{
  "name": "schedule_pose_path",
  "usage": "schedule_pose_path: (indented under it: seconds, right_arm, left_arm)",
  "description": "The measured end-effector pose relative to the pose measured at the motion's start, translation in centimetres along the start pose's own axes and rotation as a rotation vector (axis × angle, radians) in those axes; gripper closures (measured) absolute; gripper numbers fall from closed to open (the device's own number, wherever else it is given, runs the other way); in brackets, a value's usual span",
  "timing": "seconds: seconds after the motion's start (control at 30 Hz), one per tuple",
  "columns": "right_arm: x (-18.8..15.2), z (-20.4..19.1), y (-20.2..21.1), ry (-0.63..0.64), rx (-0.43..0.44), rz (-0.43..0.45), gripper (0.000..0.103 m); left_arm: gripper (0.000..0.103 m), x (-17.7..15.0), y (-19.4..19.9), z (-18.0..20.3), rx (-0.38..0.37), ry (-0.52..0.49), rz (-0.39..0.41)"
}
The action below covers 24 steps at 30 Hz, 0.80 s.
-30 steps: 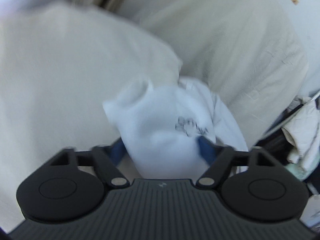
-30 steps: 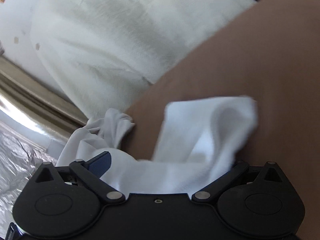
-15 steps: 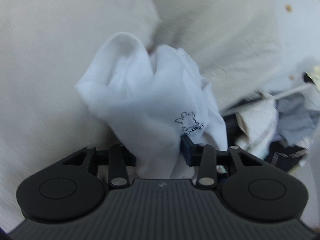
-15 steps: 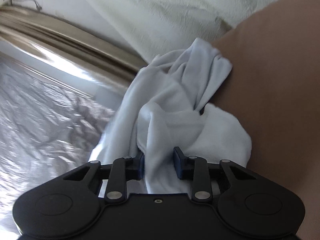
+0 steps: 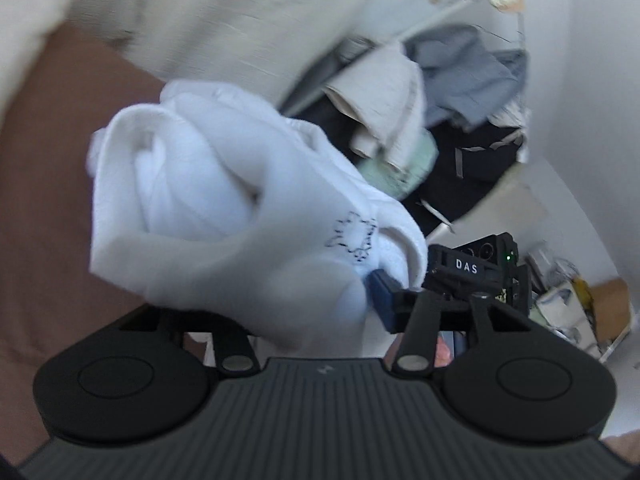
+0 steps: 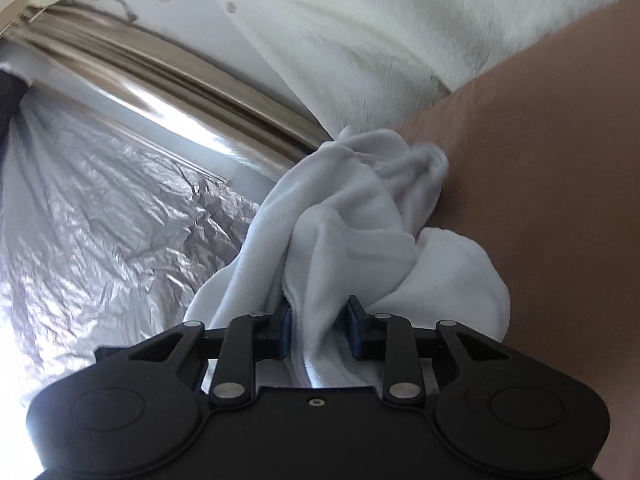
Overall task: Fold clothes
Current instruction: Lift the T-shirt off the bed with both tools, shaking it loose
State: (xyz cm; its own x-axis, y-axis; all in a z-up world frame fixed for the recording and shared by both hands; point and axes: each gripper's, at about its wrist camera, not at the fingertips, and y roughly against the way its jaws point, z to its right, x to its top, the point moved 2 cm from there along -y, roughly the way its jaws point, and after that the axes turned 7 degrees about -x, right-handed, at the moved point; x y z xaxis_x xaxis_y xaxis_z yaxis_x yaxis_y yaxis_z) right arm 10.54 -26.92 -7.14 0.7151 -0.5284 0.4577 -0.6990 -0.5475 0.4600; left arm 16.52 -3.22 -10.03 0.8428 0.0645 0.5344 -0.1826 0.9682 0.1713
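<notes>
White garment (image 5: 224,208), some soft top with a little dark printed logo (image 5: 354,236), is bunched up and held off the brown bed surface (image 6: 560,184) between both grippers. Right gripper (image 6: 318,330) has its blue pads pinched tight on a fold of it. Left gripper (image 5: 304,300) has cloth stuffed between its fingers too, and its jaws have just been opening a bit; only one blue pad (image 5: 382,294) shows, pressed against the fabric. Cream pillow (image 6: 400,32) sits behind, with a messy clothes pile (image 5: 460,92) off to the side.

Probably a home bedroom, brown bedsheet (image 6: 560,160), white duvet (image 6: 400,32), curtains (image 6: 160,76), clothes piled on a rack (image 5: 460,64)
</notes>
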Motion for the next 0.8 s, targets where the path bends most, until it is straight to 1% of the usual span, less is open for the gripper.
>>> schedule_pose_path:
  seconds: [0.03, 0.17, 0.2, 0.27, 0.33, 0.37, 0.43, 0.47, 0.53, 0.57, 0.6, 0.63, 0.67, 0.77, 0.8]
  right_arm:
    - [-0.4, -0.1, 1.4, 0.010, 0.002, 0.006, 0.070]
    - [-1.5, -0.4, 6.5, 0.058, 0.011, 0.033, 0.070]
    - [-1.7, -0.5, 7.7, 0.075, 0.003, 0.047, 0.070]
    - [-2.1, 0.0, 9.6, 0.080, 0.023, 0.076, 0.071]
    - [-2.2, 0.4, 11.3, 0.081, 0.053, 0.106, 0.071]
    - [-2.1, 0.6, 12.1, 0.086, 0.070, 0.124, 0.071]
    - [-1.7, 0.3, 14.0, 0.185, 0.067, 0.221, 0.071]
    - [-1.5, 0.2, 15.0, 0.240, 0.063, 0.272, 0.072]
    - [-1.0, -0.2, 17.0, 0.349, 0.055, 0.375, 0.072]
    - [-0.6, 0.2, 17.7, 0.395, -0.026, 0.442, 0.074]
    - [-0.2, 0.7, 18.4, 0.439, -0.127, 0.512, 0.074]
    - [0.4, 1.5, 18.7, 0.450, -0.296, 0.558, 0.072]
    - [0.7, 3.2, 18.8, 0.419, -0.443, 0.572, 0.065]
    - [1.0, 8.5, 19.2, 0.295, -0.854, 0.584, 0.063]
    - [0.8, 10.1, 19.6, 0.213, -0.840, 0.551, 0.064]
  left_arm:
    - [0.050, -0.7, -0.5, 1.1, -0.006, -0.007, -0.004]
    - [0.050, -3.1, -2.4, 4.9, 0.025, -0.094, -0.024]
    - [0.050, -3.4, -2.8, 5.7, 0.021, -0.102, -0.020]
    - [0.050, -4.0, -3.5, 7.4, 0.014, -0.119, -0.014]
    - [0.050, -4.4, -4.0, 9.4, 0.020, -0.170, -0.011]
    - [0.050, -4.0, -4.8, 10.6, 0.026, -0.202, -0.007]
    - [0.050, -3.6, -5.7, 12.8, 0.030, -0.262, 0.027]
    - [0.049, -3.3, -6.5, 13.2, 0.047, -0.271, 0.055]
    - [0.045, -2.6, -8.0, 14.1, 0.083, -0.288, 0.110]
    - [0.042, -2.5, -8.8, 13.7, 0.152, -0.262, 0.125]
    - [0.041, -2.4, -9.7, 13.3, 0.222, -0.236, 0.138]
    - [0.041, -2.6, -10.8, 12.5, 0.324, -0.228, 0.122]
    - [0.040, -2.9, -11.8, 11.7, 0.425, -0.222, 0.106]
    - [0.040, -5.2, -14.2, 9.7, 0.652, -0.344, -0.010]
    - [0.040, -6.0, -14.9, 9.0, 0.725, -0.384, -0.049]
